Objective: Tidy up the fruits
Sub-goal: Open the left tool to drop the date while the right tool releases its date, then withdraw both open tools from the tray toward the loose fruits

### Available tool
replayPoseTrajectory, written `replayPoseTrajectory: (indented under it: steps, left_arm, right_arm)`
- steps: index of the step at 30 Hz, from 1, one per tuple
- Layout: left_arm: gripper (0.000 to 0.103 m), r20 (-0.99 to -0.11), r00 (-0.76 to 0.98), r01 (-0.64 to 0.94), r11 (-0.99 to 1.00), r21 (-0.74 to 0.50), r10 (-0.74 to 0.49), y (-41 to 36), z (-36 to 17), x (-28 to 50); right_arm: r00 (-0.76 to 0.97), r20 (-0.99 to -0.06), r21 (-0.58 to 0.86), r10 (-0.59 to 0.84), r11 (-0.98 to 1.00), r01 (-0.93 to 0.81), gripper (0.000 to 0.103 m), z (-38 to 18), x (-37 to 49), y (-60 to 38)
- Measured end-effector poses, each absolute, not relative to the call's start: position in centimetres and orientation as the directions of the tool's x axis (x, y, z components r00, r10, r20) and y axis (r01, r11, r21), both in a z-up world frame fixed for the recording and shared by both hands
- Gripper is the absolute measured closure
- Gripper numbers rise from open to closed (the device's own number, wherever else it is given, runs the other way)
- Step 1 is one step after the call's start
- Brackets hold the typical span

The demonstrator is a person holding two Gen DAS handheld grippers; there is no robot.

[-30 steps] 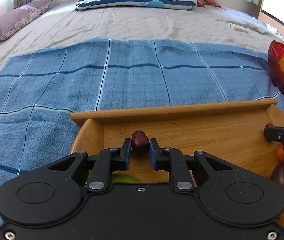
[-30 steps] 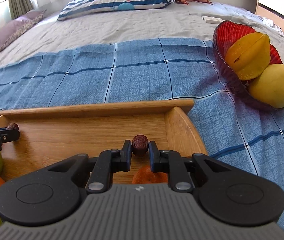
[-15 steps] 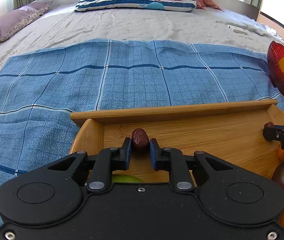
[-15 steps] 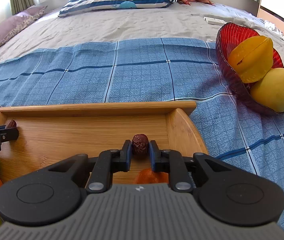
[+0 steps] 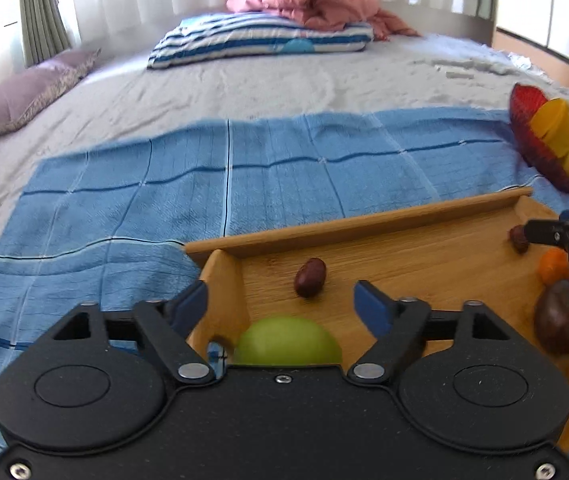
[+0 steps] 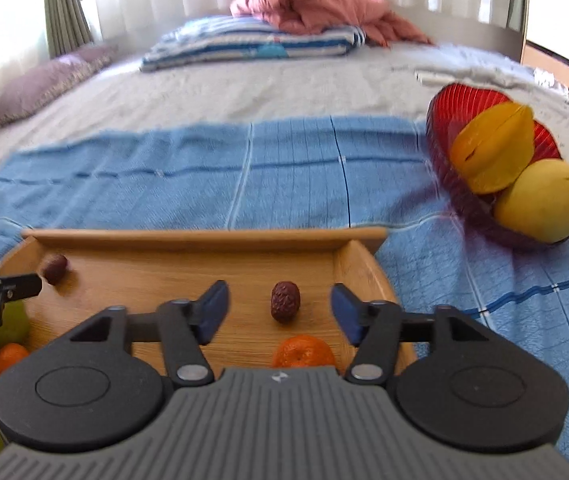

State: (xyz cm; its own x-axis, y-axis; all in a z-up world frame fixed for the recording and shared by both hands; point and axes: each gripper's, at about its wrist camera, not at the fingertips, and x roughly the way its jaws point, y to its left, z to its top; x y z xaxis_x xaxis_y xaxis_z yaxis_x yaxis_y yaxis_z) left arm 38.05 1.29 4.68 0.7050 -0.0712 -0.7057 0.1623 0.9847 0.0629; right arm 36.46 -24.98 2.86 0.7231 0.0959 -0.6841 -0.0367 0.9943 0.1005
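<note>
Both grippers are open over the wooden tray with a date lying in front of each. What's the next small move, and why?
Probably draw both grippers straight back and up, clear of the tray. The left gripper and right gripper are open, and each date lies free on the wooden tray, touching neither finger. Backing off avoids nudging them before reaching for the next fruit.

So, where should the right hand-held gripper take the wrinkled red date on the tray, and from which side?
Grip the red date across its narrow middle, coming from above with the right hand-held gripper. It lies free on the wooden tray, its long axis roughly along the open fingers, and the orange sits close behind, so a low approach looks crowded.
</note>
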Motion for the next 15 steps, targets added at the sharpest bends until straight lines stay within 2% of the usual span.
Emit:
replayPoseTrajectory:
  steps: [3, 7, 10, 12, 15]
  left_arm:
    - [0.012, -0.685, 0.72, 0.188, 0.981, 0.038, -0.112, 1.8, 6.0, 35.9]
    - [0.008, -0.652, 0.746, 0.213, 0.976, 0.043, -0.134, 2.0, 7.5, 32.4]
    - [0.006, -0.634, 0.758, 0.233, 0.972, 0.04, -0.155, 1.8, 8.3, 29.8]
    - [0.003, -0.622, 0.764, 0.24, 0.97, 0.026, -0.172, 1.6, 8.6, 27.8]
    - [0.002, -0.607, 0.77, 0.243, 0.97, -0.002, -0.194, 1.3, 8.8, 25.1]
  right_arm:
    - [0.761, -0.633, 0.145, 0.14, 0.988, -0.061, 0.014, 4.1, 34.7, -25.3]
    - [0.792, -0.586, 0.164, 0.171, 0.982, -0.091, 0.011, 5.4, 32.1, -25.2]
    - [0.811, -0.557, 0.149, 0.18, 0.982, -0.116, 0.008, 6.2, 29.8, -24.8]
    - [0.827, -0.533, 0.125, 0.178, 0.983, -0.131, 0.0, 6.5, 28.0, -24.5]
    - [0.851, -0.494, 0.088, 0.178, 0.984, -0.155, 0.0, 6.6, 25.1, -24.2]
